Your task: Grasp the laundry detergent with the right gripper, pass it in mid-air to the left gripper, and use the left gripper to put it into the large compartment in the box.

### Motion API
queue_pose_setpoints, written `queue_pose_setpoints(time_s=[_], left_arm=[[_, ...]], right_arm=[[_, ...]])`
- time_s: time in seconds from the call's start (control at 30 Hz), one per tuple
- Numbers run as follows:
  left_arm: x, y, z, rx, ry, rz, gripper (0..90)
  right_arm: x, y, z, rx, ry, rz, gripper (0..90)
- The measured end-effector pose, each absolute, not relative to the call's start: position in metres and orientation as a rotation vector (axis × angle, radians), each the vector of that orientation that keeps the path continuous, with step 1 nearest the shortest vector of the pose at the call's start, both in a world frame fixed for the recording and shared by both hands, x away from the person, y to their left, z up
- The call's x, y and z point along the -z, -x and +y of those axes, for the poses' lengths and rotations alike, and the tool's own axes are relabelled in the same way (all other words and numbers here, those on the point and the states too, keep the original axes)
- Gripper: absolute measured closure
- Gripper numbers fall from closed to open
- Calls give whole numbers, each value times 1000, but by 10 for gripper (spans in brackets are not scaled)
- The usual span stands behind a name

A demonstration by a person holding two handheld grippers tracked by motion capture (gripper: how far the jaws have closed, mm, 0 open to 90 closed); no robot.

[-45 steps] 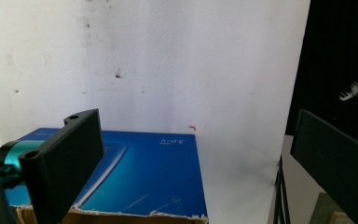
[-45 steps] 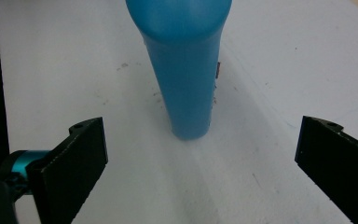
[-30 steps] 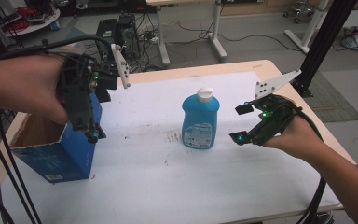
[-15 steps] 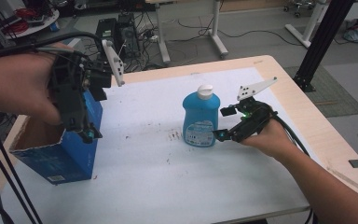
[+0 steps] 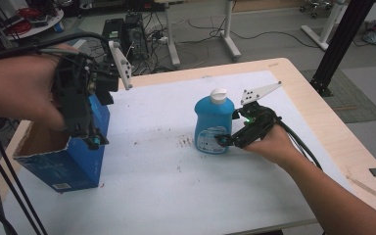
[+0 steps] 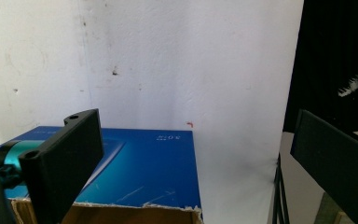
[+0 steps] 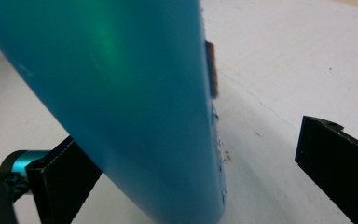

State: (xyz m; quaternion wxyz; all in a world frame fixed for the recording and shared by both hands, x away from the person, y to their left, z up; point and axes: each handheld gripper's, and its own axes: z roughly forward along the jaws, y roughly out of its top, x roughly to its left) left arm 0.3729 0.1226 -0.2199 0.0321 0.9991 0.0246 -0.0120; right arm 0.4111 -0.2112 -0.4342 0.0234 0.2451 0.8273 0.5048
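Two containers sit on my white table point(image 5: 152, 196): an open-topped blue box point(image 5: 63, 161) at the left edge and an upright blue bottle point(image 5: 213, 122) with a white cap near the middle. What the box holds is hidden. My left gripper point(image 6: 191, 158) hangs wide open above the box's rim. My right gripper point(image 7: 200, 172) stands wide around the bottle's base, not closed on it.

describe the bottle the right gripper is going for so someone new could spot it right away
Start at the white sheet covering the wooden table; right of its middle stands the blue bottle, upright, between the open jaws of the right gripper. Its white cap and pale front label set it apart from the open blue box at the left.
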Motion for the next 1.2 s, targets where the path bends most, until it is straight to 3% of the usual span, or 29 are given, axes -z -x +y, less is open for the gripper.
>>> queue_pose_setpoints(time_s=[0.6,0.8,0.87,1.2], left_arm=[[220,-371,128,36,-3080,98,24],[220,-371,129,35,-3079,93,24],[220,-371,129,36,-3079,92,24],[221,-372,131,36,-3079,104,24]], right_arm=[[437,-414,-195,-1618,-717,2570,16],[437,-414,-195,-1644,-706,2560,66],[438,-414,-196,-1673,-693,2565,146],[437,-415,-198,-1701,-687,2554,188]])
